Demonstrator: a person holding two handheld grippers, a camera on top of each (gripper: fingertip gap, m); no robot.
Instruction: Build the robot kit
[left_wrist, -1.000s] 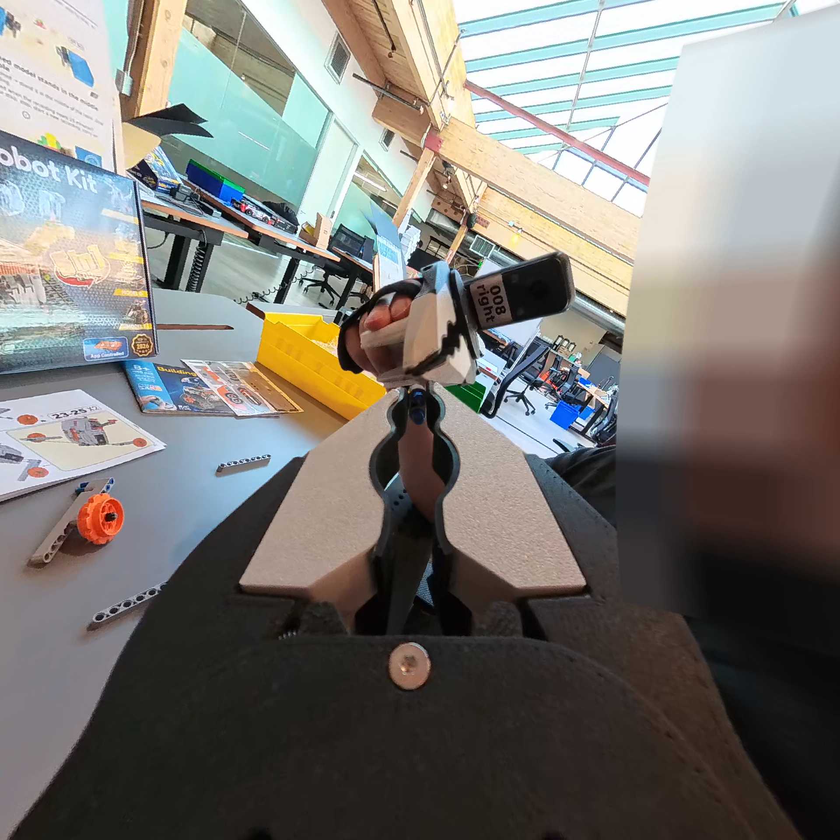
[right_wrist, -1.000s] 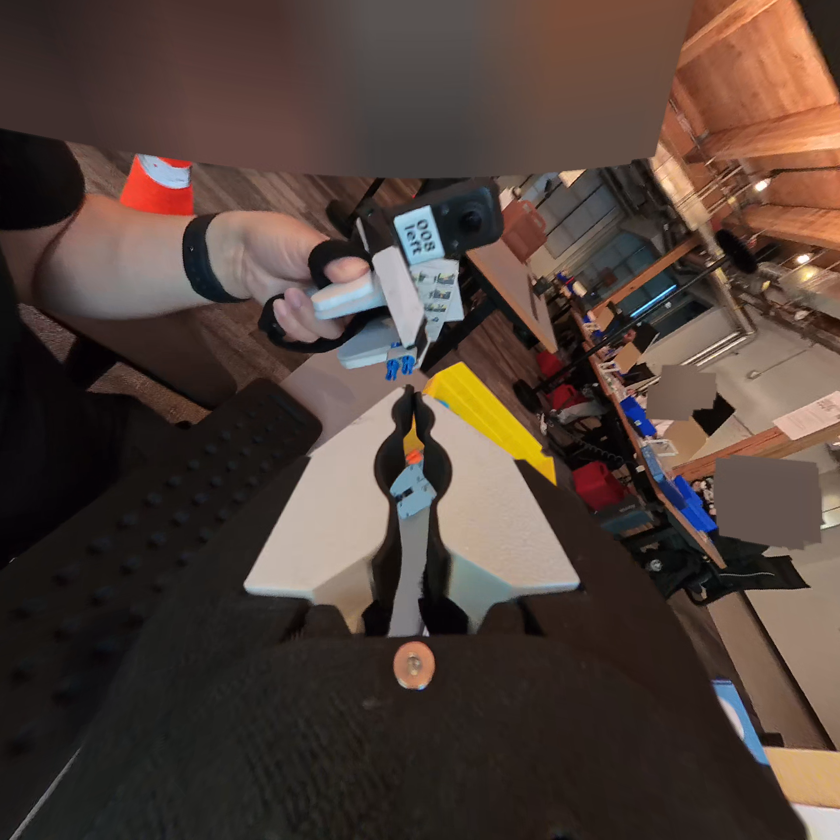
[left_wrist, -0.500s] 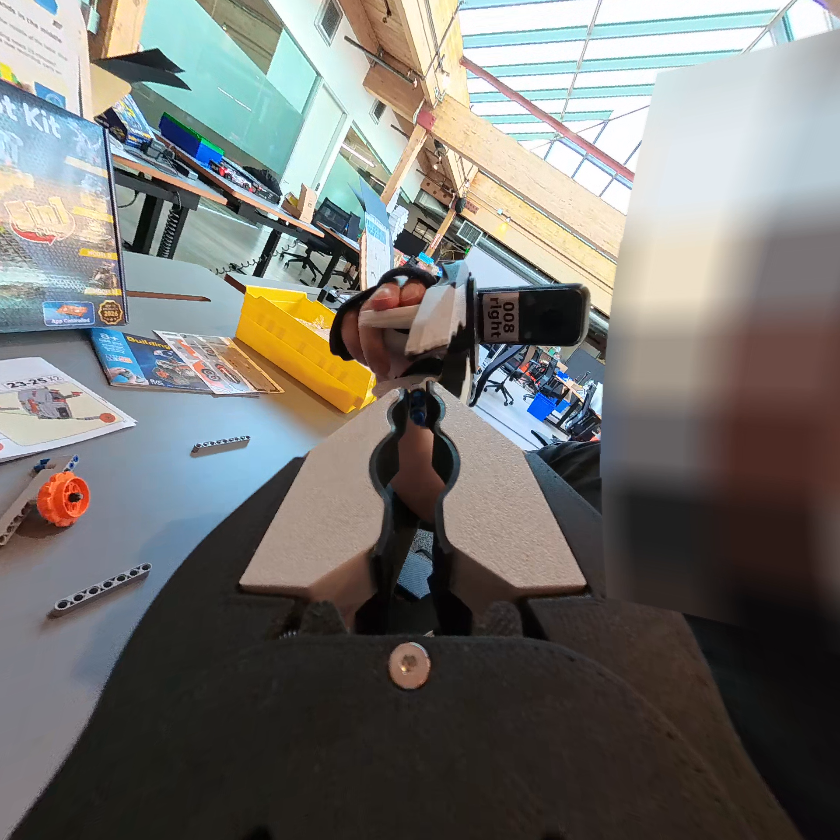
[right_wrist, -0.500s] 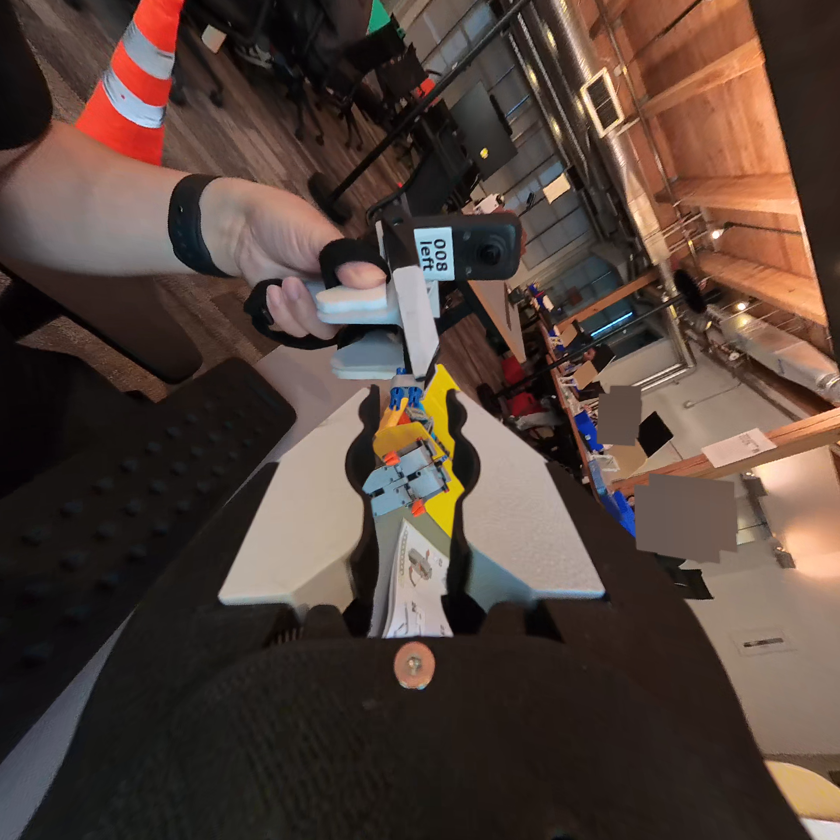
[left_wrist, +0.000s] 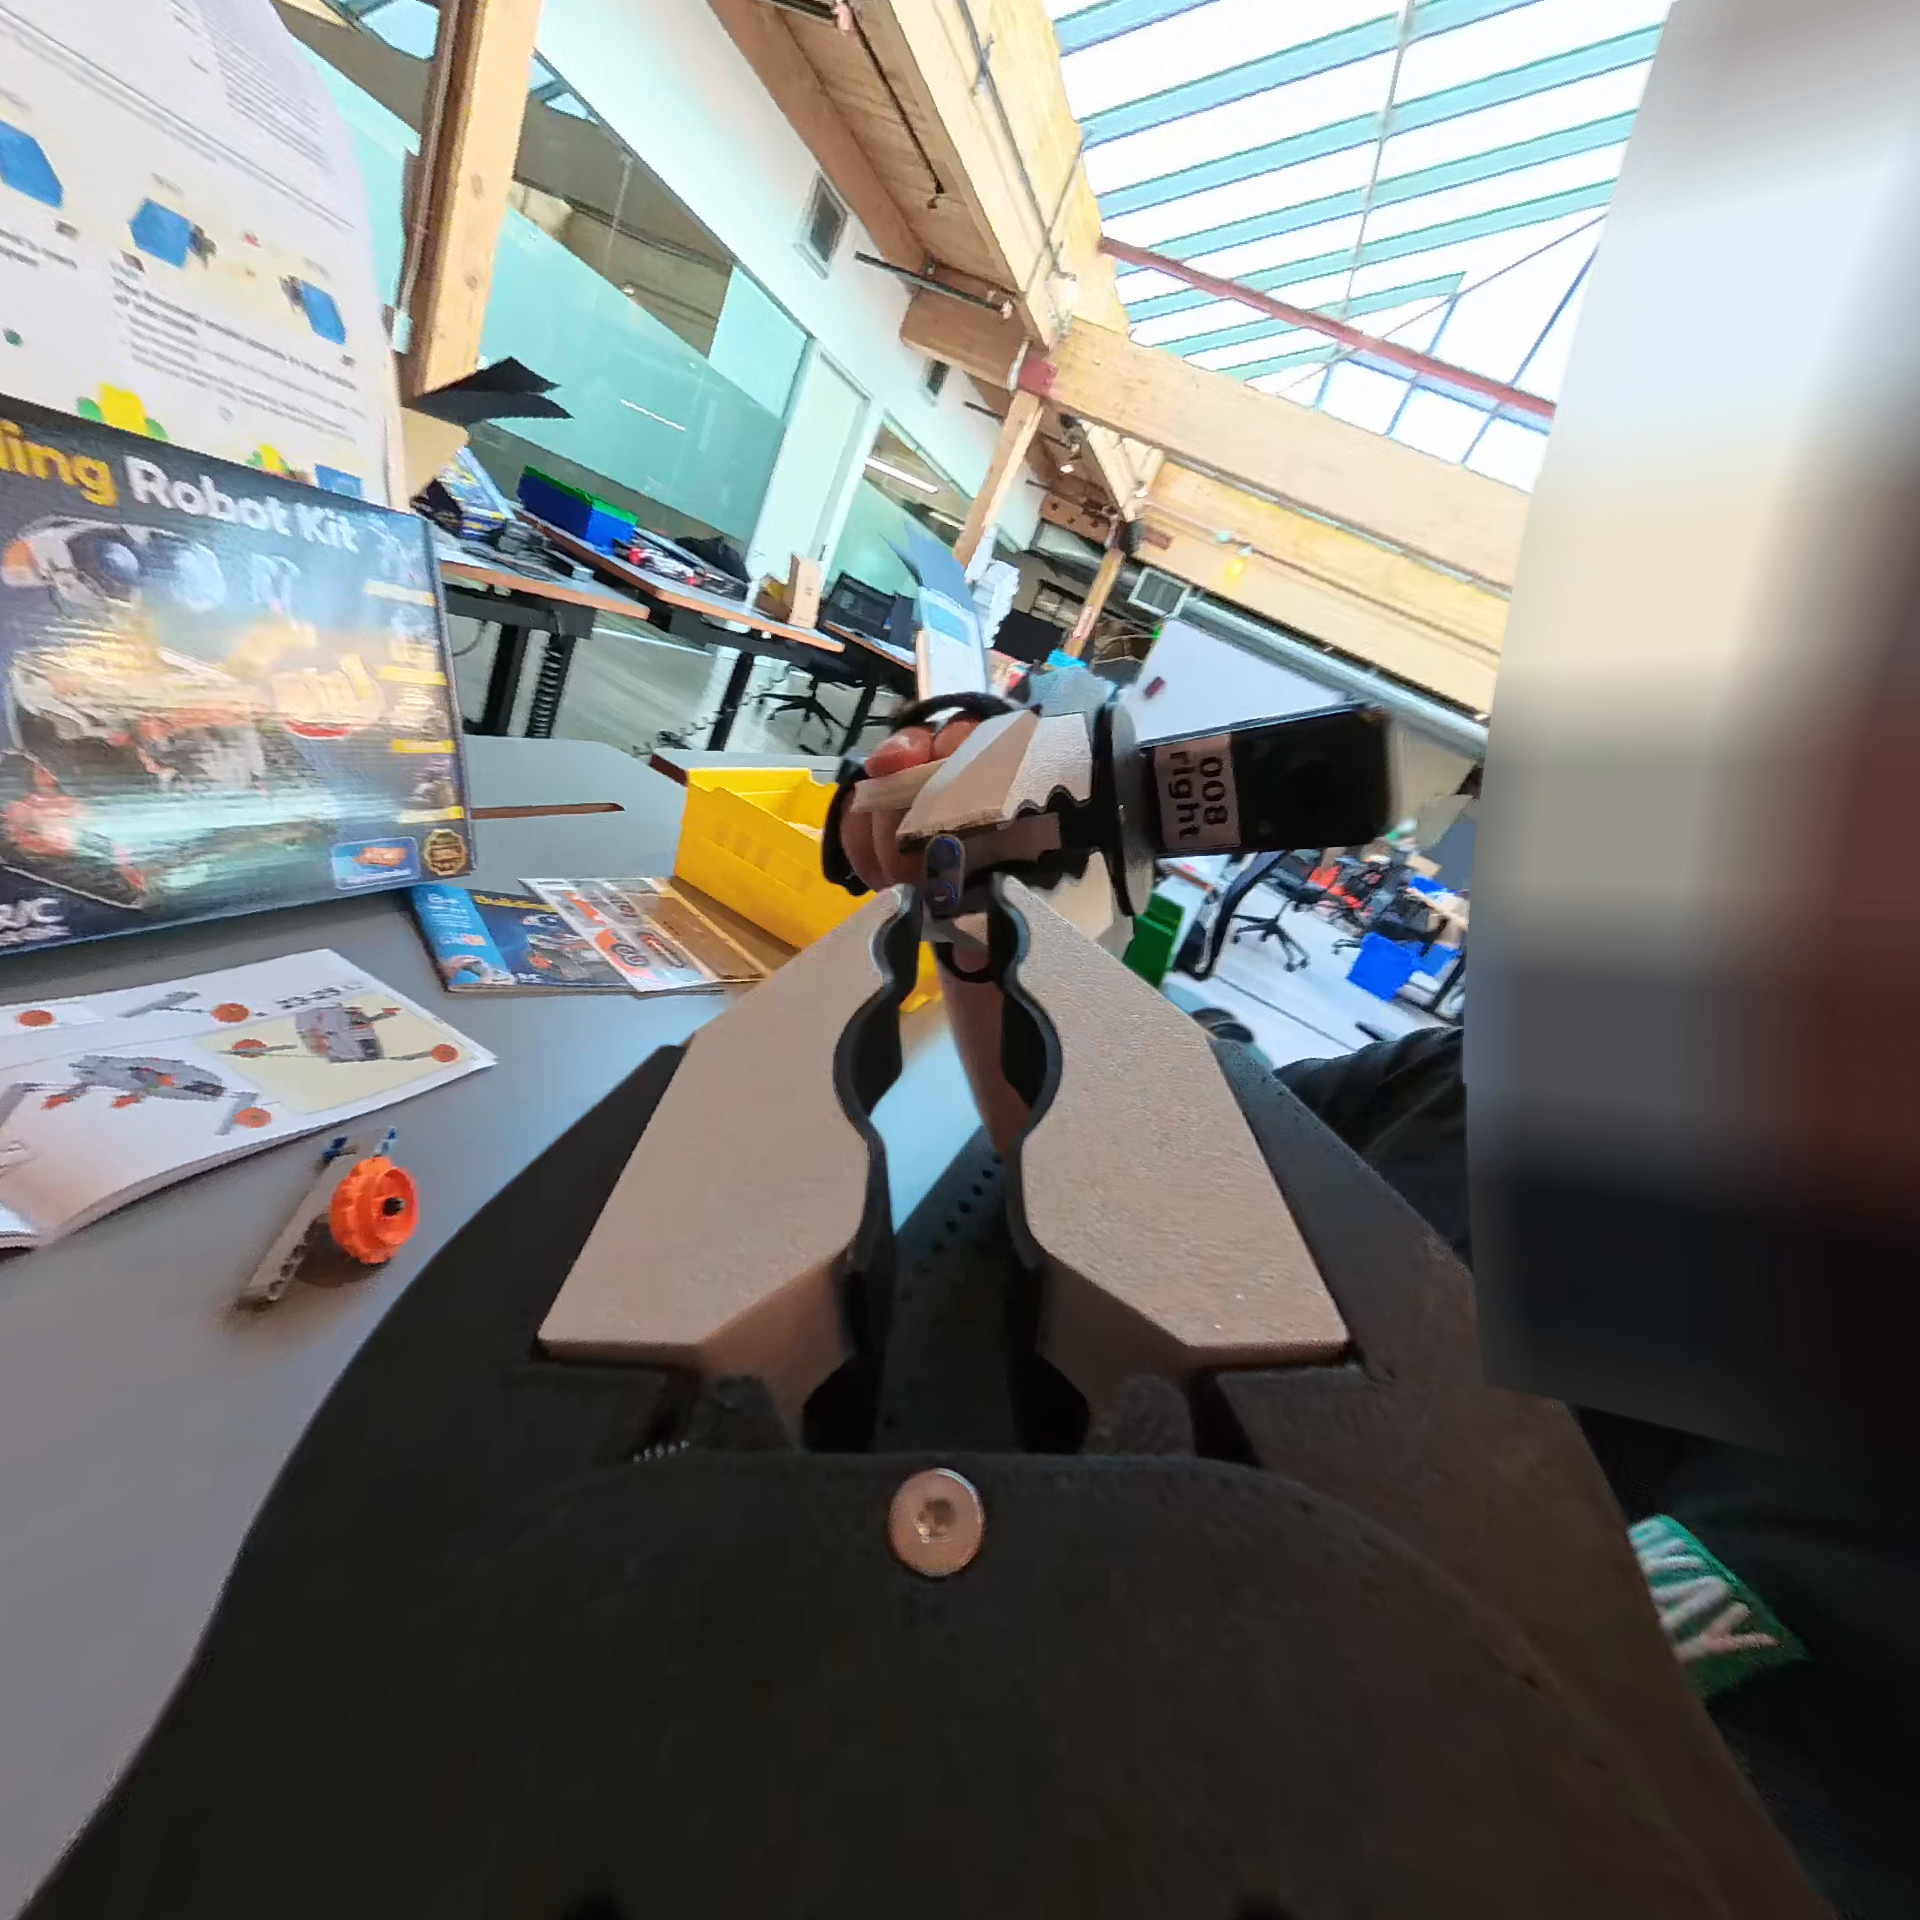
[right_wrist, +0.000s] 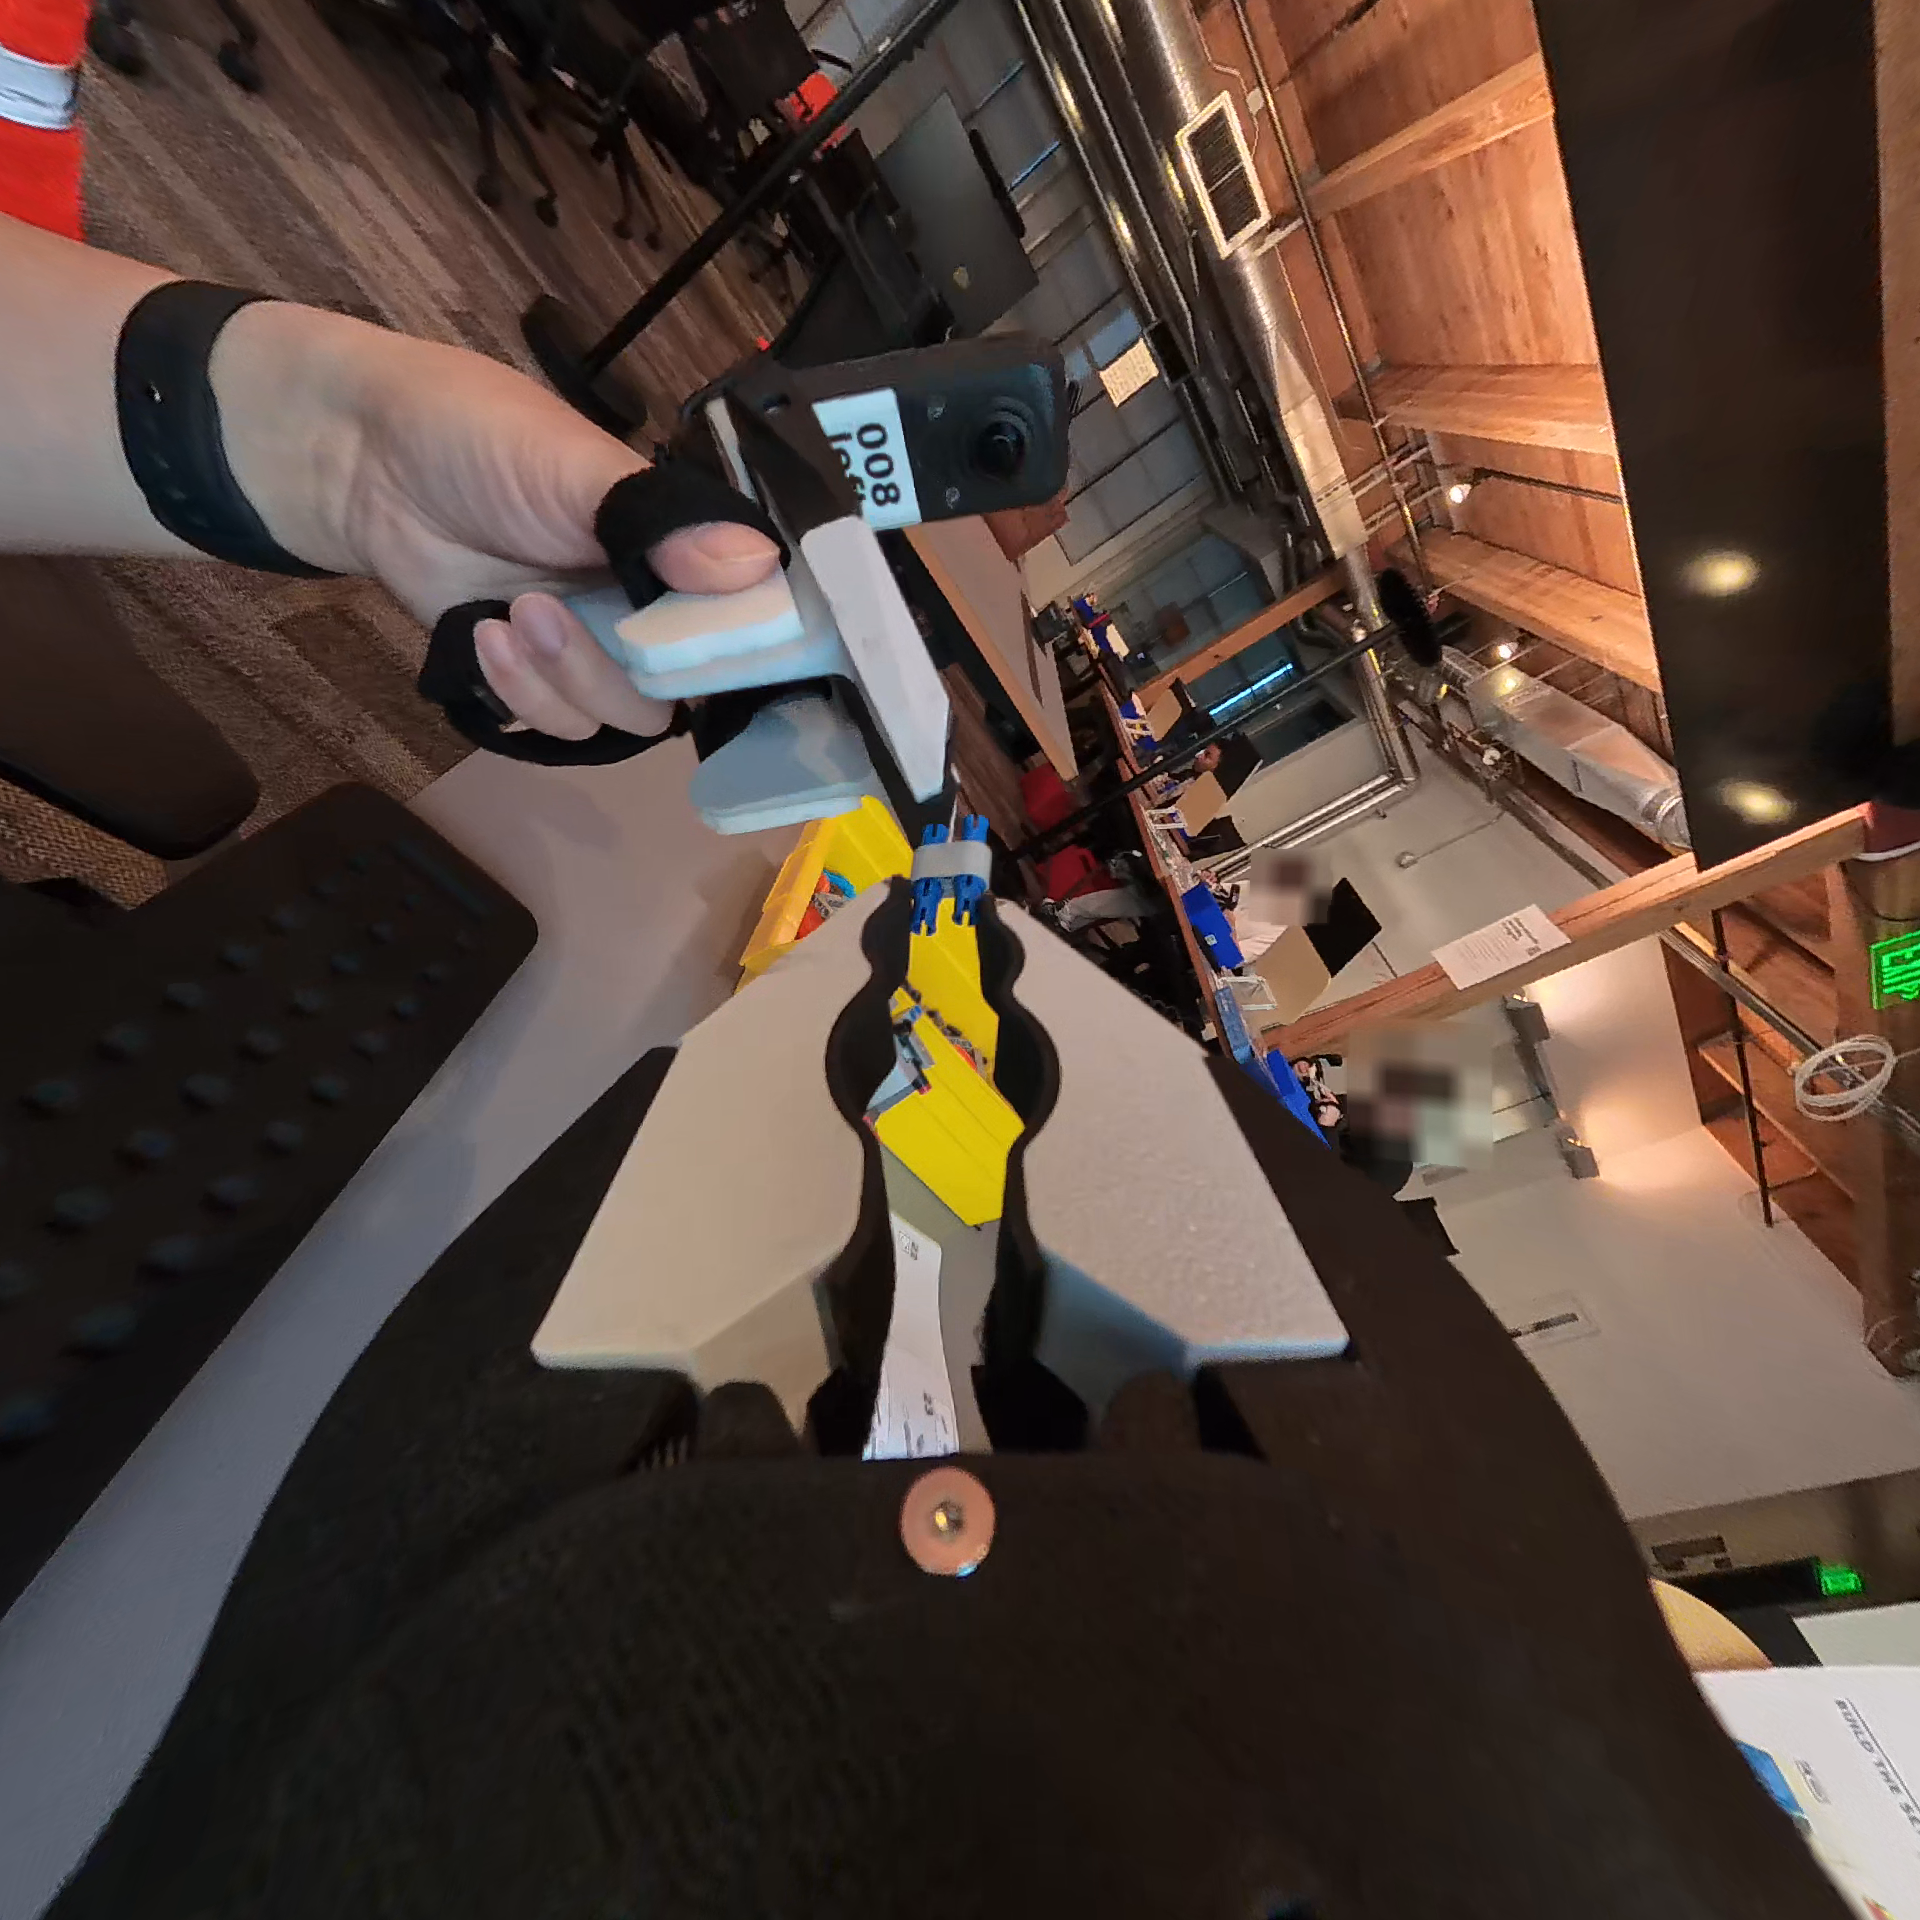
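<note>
A small grey piece with blue pins (right_wrist: 945, 860) hangs in the air between two grippers that meet tip to tip above the grey table (left_wrist: 156, 1455). My right gripper (right_wrist: 943, 909) has its tips closed against the piece's lower pins. My left gripper (left_wrist: 951, 899) has its jaws a little apart, and the piece (left_wrist: 943, 873) sits just past its tips. The left gripper (right_wrist: 914, 800), held in a hand, comes in from above in the right wrist view. The right gripper (left_wrist: 966, 821) shows head-on in the left wrist view.
A yellow bin (left_wrist: 758, 831) with parts stands behind the grippers and also shows in the right wrist view (right_wrist: 935, 1132). A kit box (left_wrist: 208, 665), open instruction sheets (left_wrist: 208, 1060), a booklet (left_wrist: 582, 935) and an orange wheel on a grey beam (left_wrist: 372, 1210) lie at the left. The person's body is at the right. My left and right fingertips are right by each other.
My right gripper opened wide, then narrowed onto the blue-pinned piece. My left gripper's jaws have parted slightly. Both grippers have turned while staying tip to tip.
</note>
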